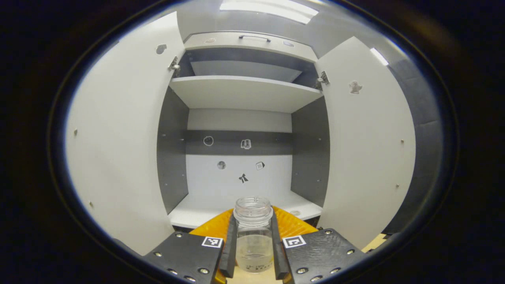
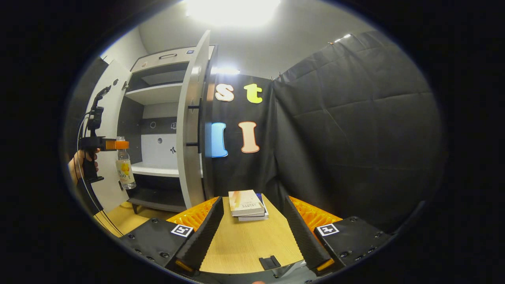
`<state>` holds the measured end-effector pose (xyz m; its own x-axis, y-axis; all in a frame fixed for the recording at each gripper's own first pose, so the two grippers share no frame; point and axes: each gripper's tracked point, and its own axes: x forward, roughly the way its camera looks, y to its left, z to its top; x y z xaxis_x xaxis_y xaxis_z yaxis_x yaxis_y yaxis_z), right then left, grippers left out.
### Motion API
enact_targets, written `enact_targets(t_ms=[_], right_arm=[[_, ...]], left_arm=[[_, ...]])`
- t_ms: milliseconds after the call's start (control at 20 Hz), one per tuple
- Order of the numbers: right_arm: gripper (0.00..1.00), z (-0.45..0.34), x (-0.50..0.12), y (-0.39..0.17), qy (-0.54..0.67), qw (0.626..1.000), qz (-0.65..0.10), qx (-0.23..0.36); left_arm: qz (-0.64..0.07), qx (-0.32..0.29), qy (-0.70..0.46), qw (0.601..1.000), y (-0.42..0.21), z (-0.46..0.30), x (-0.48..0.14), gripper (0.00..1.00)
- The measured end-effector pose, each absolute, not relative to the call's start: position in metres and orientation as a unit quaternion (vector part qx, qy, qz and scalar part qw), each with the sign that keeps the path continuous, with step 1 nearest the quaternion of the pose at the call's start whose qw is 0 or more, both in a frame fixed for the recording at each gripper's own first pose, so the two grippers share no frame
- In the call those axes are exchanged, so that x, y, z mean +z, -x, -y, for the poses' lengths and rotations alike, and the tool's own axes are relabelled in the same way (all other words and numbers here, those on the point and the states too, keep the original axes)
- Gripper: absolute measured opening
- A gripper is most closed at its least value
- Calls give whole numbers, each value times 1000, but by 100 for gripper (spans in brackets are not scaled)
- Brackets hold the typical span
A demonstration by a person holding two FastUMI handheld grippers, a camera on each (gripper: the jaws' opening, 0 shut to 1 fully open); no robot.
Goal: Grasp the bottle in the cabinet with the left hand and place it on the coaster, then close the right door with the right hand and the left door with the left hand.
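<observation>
Clamping the clear bottle [image 1: 253, 236] between its fingers just ahead of the open cabinet [image 1: 240, 92], the left gripper [image 1: 253, 252] next needs the coaster, while the right gripper [image 2: 252, 232] waits wide over the wooden table [image 2: 244, 244].

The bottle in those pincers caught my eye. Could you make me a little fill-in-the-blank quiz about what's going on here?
1. The left gripper has its jaws closed on a clear ____.
2. Both doors of the cabinet stand ____.
3. The bottle has no ____ on its neck.
4. A small stack of ____ lies on the wooden table ahead of the right gripper.

Missing words: bottle; open; cap; books
</observation>
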<state>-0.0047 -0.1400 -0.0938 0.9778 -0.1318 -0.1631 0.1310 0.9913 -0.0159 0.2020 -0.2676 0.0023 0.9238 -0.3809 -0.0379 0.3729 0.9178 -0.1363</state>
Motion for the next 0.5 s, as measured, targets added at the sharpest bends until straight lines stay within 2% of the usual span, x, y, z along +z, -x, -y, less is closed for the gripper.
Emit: enact_targets(t_ms=[50, 100, 500], right_arm=[[93, 138, -94, 6, 3, 995, -83, -63], [98, 138, -95, 8, 4, 995, -83, -61], [98, 131, -101, 23, 8, 995, -87, -52]], left_arm=[[-36, -191, 64, 979, -197, 266, -4, 40], [-39, -189, 66, 979, -193, 263, -9, 40], [-57, -186, 76, 978, -161, 255, -63, 40]])
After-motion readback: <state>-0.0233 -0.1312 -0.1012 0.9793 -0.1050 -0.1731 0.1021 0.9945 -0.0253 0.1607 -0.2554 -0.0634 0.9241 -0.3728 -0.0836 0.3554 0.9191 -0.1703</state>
